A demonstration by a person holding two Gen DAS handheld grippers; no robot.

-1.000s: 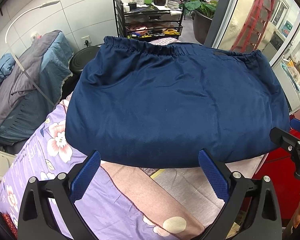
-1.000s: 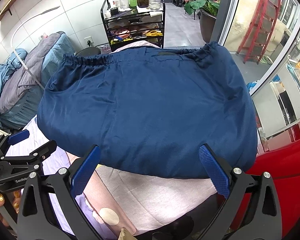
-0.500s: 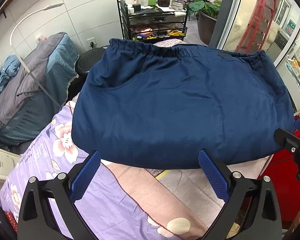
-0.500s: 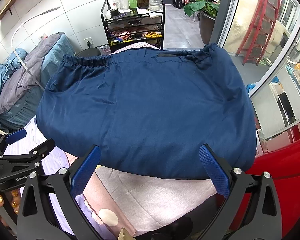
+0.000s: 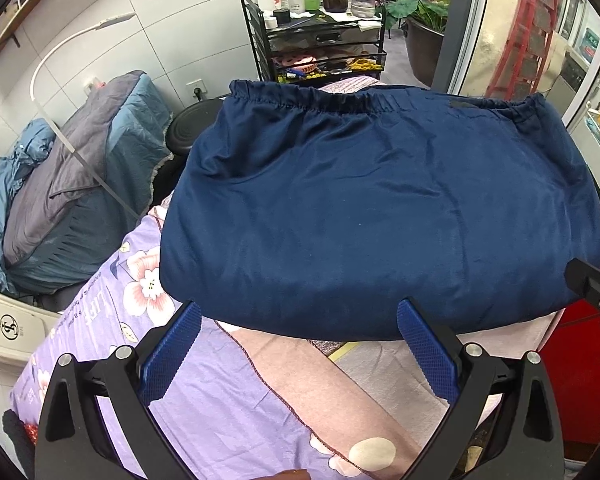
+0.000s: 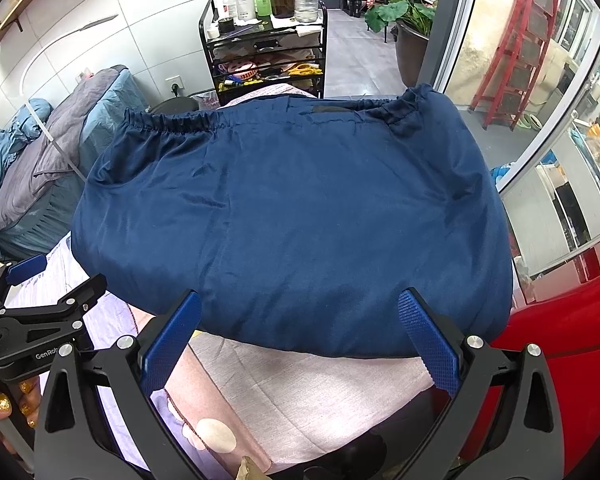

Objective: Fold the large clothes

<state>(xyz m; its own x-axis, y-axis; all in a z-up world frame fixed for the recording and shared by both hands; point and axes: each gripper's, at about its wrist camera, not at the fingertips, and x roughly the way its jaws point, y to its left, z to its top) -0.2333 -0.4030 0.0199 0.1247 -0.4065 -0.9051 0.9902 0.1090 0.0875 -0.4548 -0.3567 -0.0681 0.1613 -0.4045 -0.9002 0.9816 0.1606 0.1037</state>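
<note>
Navy garment (image 6: 292, 216) folded; right gripper (image 6: 300, 344) wide apart, seemingly empty.

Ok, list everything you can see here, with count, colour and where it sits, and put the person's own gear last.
Folded garment: one, navy blue, on the table centre, elastic waistband at the far edge.
Floral sheet: one, purple with pink flowers, covering the table's left part.
Pink cloth: one, pale pink, under the garment's near edge.
Bedding pile: one, grey and blue, far left.
Lamp: one, white, bent over the bedding.
Rack: one, black, behind the table, bottles on top.
Potted plant: one, green, far right of the rack.
Ladder: one, red, outside the glass.
Left claw: open, blue pads, before the garment's near edge.
Right claw: open, likewise.
</note>
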